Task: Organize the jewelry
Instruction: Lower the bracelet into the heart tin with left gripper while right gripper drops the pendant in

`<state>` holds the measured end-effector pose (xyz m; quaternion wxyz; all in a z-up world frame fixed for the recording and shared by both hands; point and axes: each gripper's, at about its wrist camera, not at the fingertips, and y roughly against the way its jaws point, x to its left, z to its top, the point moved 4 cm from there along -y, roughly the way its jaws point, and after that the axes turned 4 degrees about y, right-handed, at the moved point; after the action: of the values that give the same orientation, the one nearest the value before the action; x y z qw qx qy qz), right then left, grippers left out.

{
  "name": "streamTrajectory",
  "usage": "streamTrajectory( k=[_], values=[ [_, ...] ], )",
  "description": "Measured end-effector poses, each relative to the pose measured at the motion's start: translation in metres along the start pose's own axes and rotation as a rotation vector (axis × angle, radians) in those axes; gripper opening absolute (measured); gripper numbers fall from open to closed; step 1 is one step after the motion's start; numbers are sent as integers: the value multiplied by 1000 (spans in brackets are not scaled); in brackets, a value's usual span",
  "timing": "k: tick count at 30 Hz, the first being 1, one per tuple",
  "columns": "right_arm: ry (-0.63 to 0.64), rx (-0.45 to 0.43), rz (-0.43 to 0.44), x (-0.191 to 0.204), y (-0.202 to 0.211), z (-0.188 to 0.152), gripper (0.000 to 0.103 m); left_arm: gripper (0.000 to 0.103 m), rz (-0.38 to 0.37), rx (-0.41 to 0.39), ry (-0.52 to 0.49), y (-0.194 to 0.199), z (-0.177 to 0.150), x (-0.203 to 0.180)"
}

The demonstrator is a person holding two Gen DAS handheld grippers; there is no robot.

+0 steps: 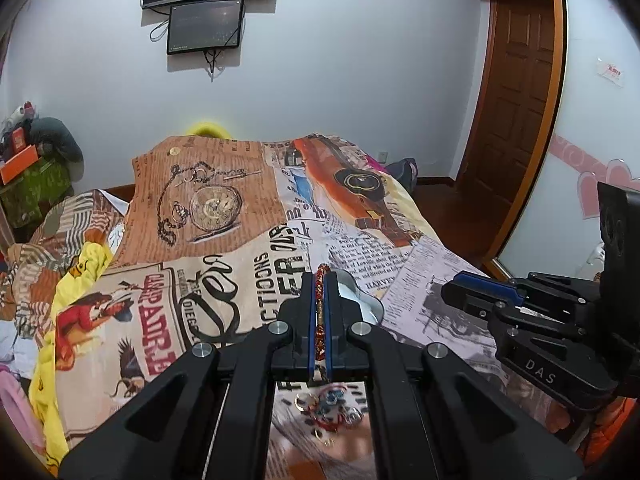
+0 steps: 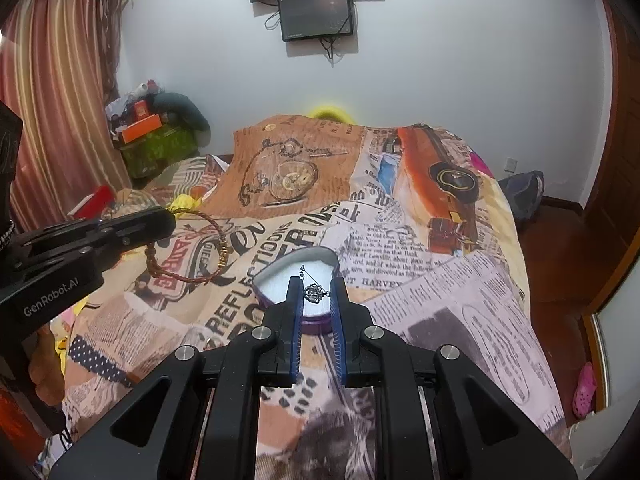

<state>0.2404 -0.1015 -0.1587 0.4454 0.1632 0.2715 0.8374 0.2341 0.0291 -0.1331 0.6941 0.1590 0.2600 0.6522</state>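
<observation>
My left gripper [image 1: 320,280] is shut on a red and gold braided bracelet [image 1: 321,312]; in the right wrist view the bracelet [image 2: 188,248] hangs as a loop from that gripper [image 2: 168,220] above the bed. A purple heart-shaped box [image 2: 320,326] with a white lining lies open on the bed; its edge shows behind the left fingers [image 1: 370,308]. My right gripper [image 2: 316,294] is open over the box, with a small silver pendant [image 2: 314,292] between its fingers, lying in the box. A pile of more jewelry [image 1: 328,404] lies under the left gripper.
The bed is covered by a printed newspaper-pattern quilt [image 2: 440,312]. Clutter and an orange box [image 2: 144,124] stand at the back left by a curtain. A wooden door [image 1: 516,92] is at the right. Two screens [image 2: 316,12] hang on the wall.
</observation>
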Motion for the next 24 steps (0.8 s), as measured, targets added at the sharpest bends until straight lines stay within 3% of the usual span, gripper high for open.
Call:
streamTrajectory(
  k=[12,24],
  values=[
    [4,30,27,-5,-29,2,12,2,-19,23,2,-48,10,5],
    [47,106,47,-3,-64,-3,12,2,-89,147,27,-98,-3,10]
  ],
)
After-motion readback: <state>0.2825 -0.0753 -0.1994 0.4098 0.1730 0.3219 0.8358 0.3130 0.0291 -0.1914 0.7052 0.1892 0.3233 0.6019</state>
